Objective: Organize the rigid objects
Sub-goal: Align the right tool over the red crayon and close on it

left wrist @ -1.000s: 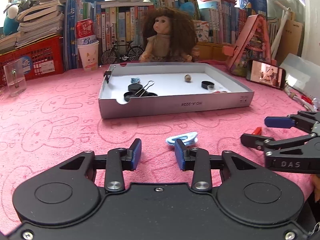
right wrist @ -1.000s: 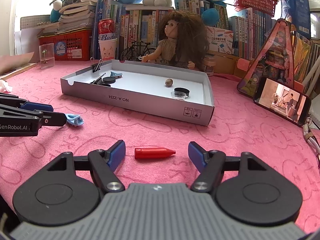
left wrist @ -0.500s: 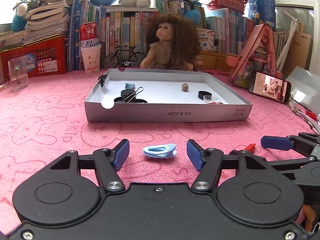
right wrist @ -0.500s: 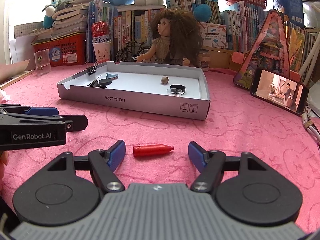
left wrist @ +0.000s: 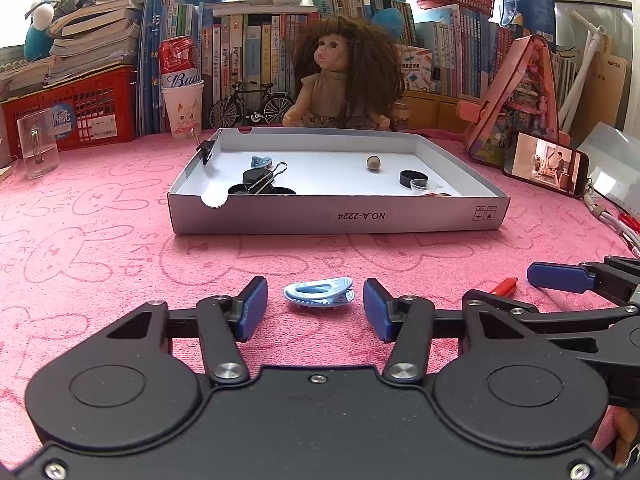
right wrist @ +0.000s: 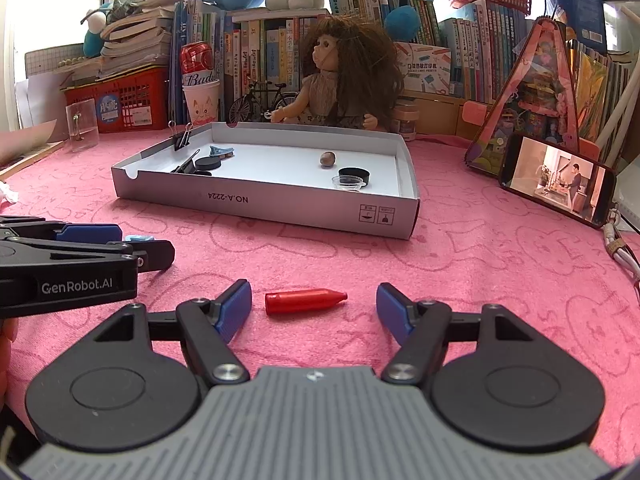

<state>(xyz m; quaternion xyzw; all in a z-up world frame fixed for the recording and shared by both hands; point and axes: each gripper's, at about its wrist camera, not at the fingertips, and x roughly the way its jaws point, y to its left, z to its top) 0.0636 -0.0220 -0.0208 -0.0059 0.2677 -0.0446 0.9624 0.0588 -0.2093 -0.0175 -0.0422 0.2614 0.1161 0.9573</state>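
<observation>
"NO.A-2224" on white box [left wrist: 338,216] wall

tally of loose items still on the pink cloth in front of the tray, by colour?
Blue: 1, the hair clip between the open left gripper fingers.
Red: 1, the crayon-like cap between the open right gripper fingers.
Total: 2, neither gripped.

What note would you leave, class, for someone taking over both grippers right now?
Left gripper: open, fingers either side of the blue hair clip on the pink cloth, not gripping.
Right gripper: open, bracketing the red crayon-shaped piece, also not gripping.
Done: the white box already holds binder clips, caps, a nut and another blue clip.
Left: close on both items and place them in the box.
</observation>
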